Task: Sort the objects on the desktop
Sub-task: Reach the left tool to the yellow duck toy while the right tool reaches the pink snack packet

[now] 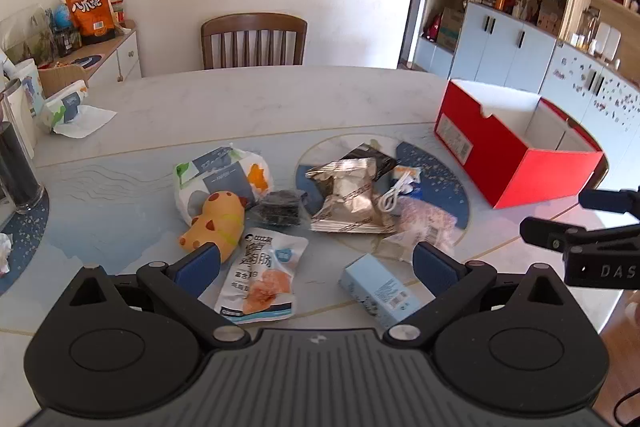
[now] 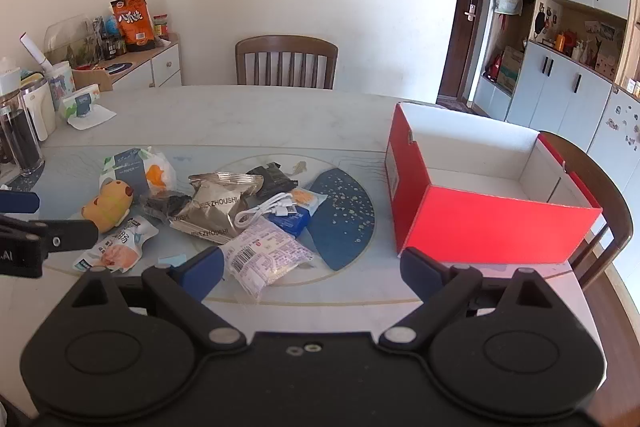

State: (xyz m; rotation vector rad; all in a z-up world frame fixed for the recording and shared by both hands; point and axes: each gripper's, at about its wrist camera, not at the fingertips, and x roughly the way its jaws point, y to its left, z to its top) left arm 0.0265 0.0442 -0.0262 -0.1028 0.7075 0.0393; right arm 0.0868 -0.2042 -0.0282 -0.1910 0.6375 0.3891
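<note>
A pile of objects lies on the table: an orange plush toy, a white snack pouch, a silver foil bag, a white cable, a pale blue box, a pink-white packet and a tissue pack. An open red box stands at the right. My left gripper is open above the pouch and blue box. My right gripper is open, empty, near the packet.
A wooden chair stands behind the table, another behind the red box. A dark glass jar and a second tissue pack sit at the table's left. A cluttered side cabinet is at the far left.
</note>
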